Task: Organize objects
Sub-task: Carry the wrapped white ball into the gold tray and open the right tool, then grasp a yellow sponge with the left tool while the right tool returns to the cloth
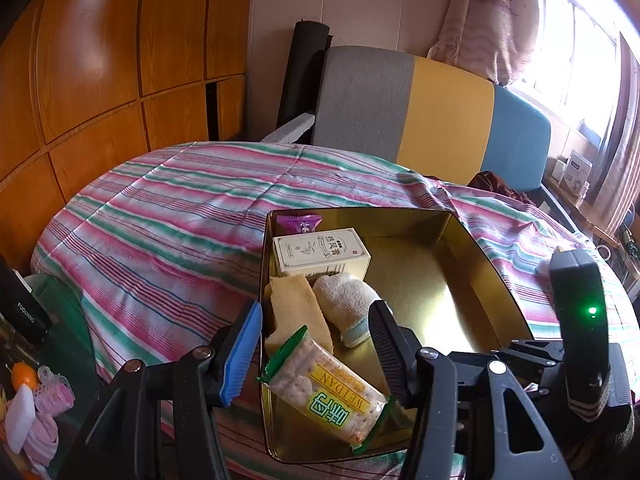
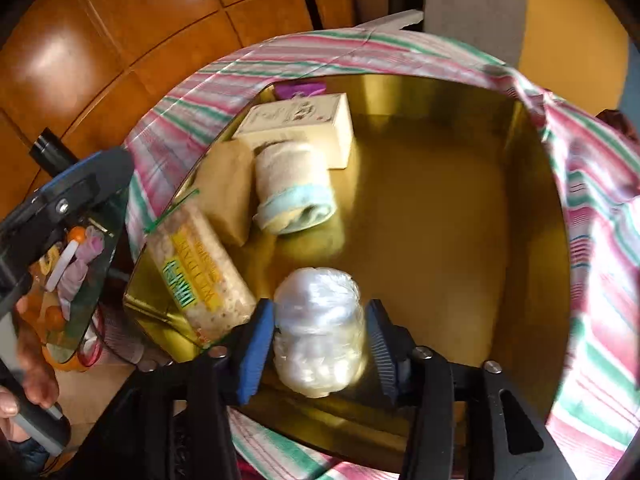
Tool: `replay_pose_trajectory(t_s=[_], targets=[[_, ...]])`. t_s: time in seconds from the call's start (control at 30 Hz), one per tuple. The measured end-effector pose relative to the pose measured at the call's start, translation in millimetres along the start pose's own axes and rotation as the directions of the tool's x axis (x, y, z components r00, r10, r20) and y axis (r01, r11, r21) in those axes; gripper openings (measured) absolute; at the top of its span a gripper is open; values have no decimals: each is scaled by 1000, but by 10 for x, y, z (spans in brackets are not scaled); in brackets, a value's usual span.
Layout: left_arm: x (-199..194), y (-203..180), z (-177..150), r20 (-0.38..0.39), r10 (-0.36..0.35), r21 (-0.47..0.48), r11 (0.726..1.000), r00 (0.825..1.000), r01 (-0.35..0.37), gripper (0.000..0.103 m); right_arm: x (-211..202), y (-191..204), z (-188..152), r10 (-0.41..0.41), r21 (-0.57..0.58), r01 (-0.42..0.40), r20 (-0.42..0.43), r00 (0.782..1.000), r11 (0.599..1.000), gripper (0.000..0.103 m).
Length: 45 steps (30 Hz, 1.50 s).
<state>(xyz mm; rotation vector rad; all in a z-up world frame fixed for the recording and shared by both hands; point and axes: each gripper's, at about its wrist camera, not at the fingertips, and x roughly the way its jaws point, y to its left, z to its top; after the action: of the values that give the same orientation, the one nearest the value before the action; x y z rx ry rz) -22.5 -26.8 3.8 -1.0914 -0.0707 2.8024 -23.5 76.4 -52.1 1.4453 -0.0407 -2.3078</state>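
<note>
A gold tin box (image 1: 472, 252) (image 2: 532, 208) lies on the striped bedspread. In it are a purple packet (image 1: 300, 223), a cream carton (image 1: 320, 254) (image 2: 304, 124), a yellow sponge (image 1: 296, 308) (image 2: 226, 188), a rolled white sock (image 1: 348, 304) (image 2: 294, 190) and a cracker pack (image 1: 332, 392) (image 2: 200, 276). My left gripper (image 1: 316, 350) is open above the cracker pack, holding nothing. My right gripper (image 2: 320, 344) is shut on a clear plastic-wrapped white bundle (image 2: 320, 328) held over the tin's near side; its body shows in the left wrist view (image 1: 580, 320).
A glass side table (image 1: 36, 392) (image 2: 76, 272) at the left holds oranges, pink rolls and small items. A grey, yellow and blue chair (image 1: 432, 116) stands behind the bed. Wooden wardrobe doors (image 1: 120, 60) fill the left; a window (image 1: 580, 40) is at right.
</note>
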Motion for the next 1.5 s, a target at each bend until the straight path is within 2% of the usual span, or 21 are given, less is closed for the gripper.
replay_pose_trajectory(t_s=[0.13, 0.37, 0.57, 0.67, 0.8, 0.93, 1.07, 1.17, 1.23, 1.3, 1.33, 1.43, 1.5], targets=[[13, -4, -8, -5, 3, 2, 1000, 1000, -3, 56, -14, -18, -38, 22, 20, -22, 13, 1000, 1000, 59], [25, -46, -18, -17, -3, 12, 1000, 1000, 4, 56, -262, -204, -90, 29, 98, -37, 83, 996, 995, 70], [41, -121, 6, -37, -27, 22, 999, 999, 28, 56, -654, -534, -218, -24, 185, -7, 165, 986, 983, 80], [41, -219, 27, -37, -40, 43, 998, 998, 42, 56, -908, -843, -293, -78, 252, 25, 203, 976, 967, 83], [50, -412, 89, -50, -78, 71, 994, 996, 81, 56, -1262, -1368, -457, -165, 359, 74, 230, 959, 930, 92], [72, -681, 151, -67, -123, 105, 986, 990, 130, 56, -1657, -2000, -697, -300, 478, 162, 227, 927, 863, 92], [88, -1090, 223, -85, -170, 166, 969, 982, 183, 56, -2010, -2711, -1044, -434, 622, 229, 199, 879, 748, 94], [103, -1519, 263, -107, -220, 234, 942, 970, 240, 56, -2158, -3165, -1377, -503, 722, 243, 165, 848, 648, 94], [135, -1824, 285, -129, -260, 270, 919, 957, 286, 56, -2184, -3350, -1595, -519, 773, 226, 153, 841, 593, 94], [189, -2147, 301, -159, -304, 309, 888, 939, 340, 56, -2188, -3502, -1765, -511, 834, 188, 127, 850, 519, 94], [232, -2315, 301, -175, -318, 327, 874, 932, 360, 56, -2216, -3534, -1786, -516, 850, 175, 127, 847, 497, 94], [405, -2789, 306, -222, -354, 353, 840, 909, 413, 58, -2288, -3552, -1800, -522, 853, 149, 159, 838, 500, 94], [533, -3094, 303, -256, -369, 376, 813, 893, 444, 71, -2264, -3547, -1802, -510, 855, 138, 161, 845, 499, 95]])
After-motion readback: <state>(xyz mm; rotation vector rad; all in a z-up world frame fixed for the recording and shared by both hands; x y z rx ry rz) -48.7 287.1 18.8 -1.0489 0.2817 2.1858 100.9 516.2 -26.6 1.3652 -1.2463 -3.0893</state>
